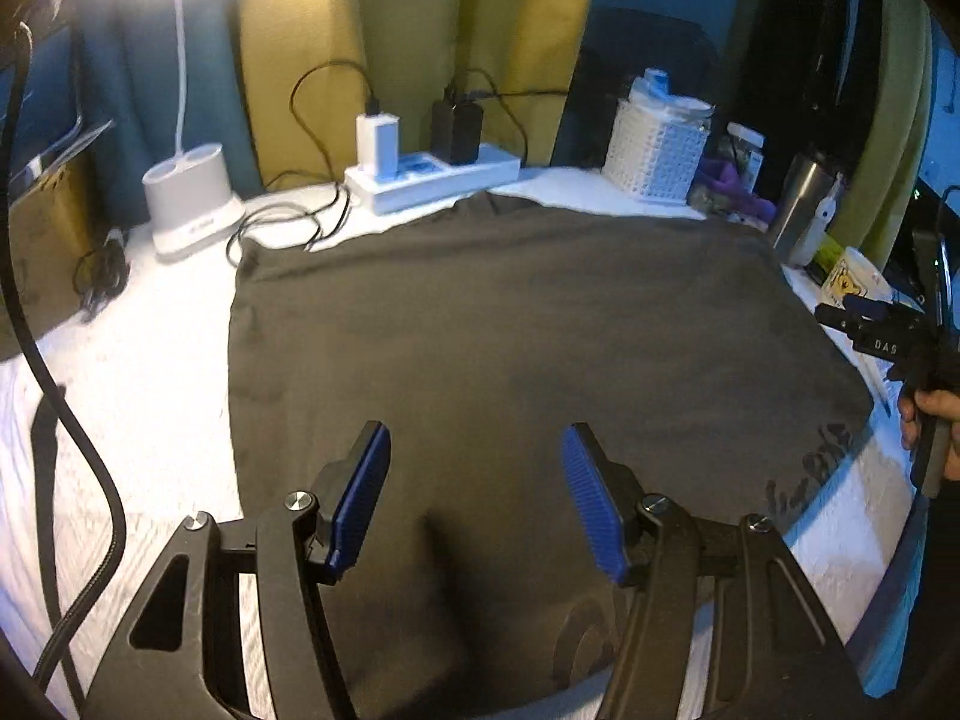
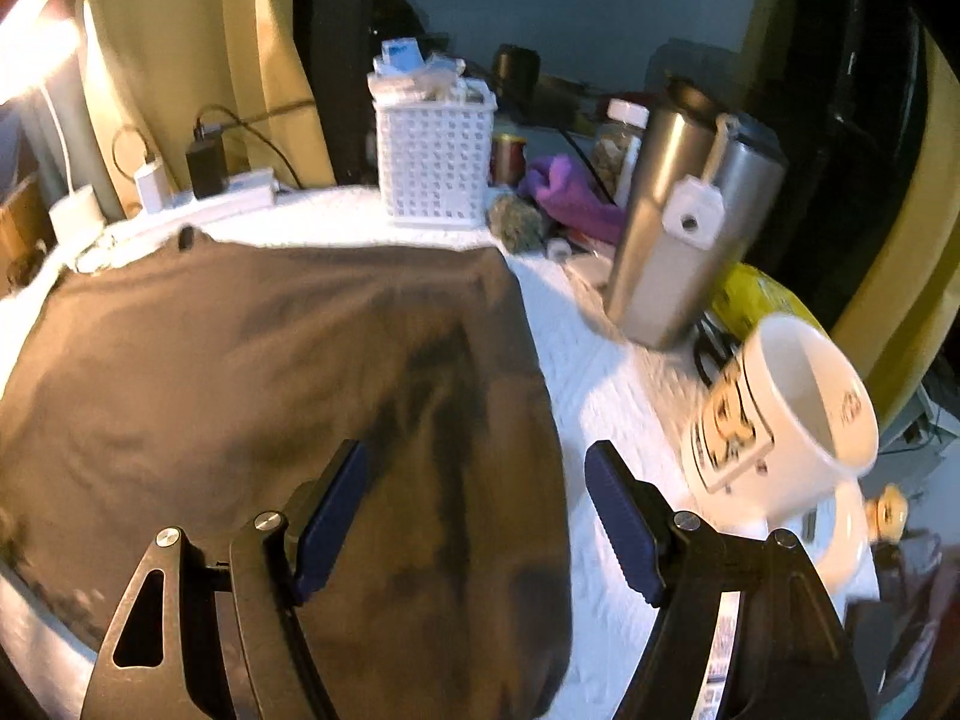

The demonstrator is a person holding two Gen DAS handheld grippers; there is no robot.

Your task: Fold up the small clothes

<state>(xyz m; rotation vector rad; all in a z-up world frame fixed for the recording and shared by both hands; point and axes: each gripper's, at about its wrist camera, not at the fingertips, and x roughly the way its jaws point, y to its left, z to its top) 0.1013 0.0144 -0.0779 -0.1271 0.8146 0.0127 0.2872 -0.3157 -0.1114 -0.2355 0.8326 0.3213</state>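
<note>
- Between the blue pads of the left gripper [image 1: 477,498]: nothing being held, jaws standing apart, dark grey garment [image 1: 510,372] lying flat just beneath and ahead on the white table cover [image 1: 138,384].
- Between the pads of the right gripper [image 2: 477,516]: likewise gaping and empty, hovering over the garment's right edge, one pad above cloth, the other above bare cover.
- Judging the step: sitting between folds, both tongs free above a roughly rectangular, seemingly part-folded piece; probably lining up for the next fold.
- Calling next for: lowering each open pair onto a near corner or edge, pinching only the cloth layers, then carrying them together toward the far edge without dragging.
- Just right of the right gripper: white printed mug [image 2: 780,414] tipping toward the camera, appearing empty; risking a knock on any wide swing.
- Farther ahead, right: steel tumbler [image 2: 666,240], contents hidden.
- Farthest, beyond the garment: white lattice basket [image 2: 435,162] holding what look like wrapped packets; clear jar [image 2: 621,144] showing brownish contents, too blurred for naming.
</note>
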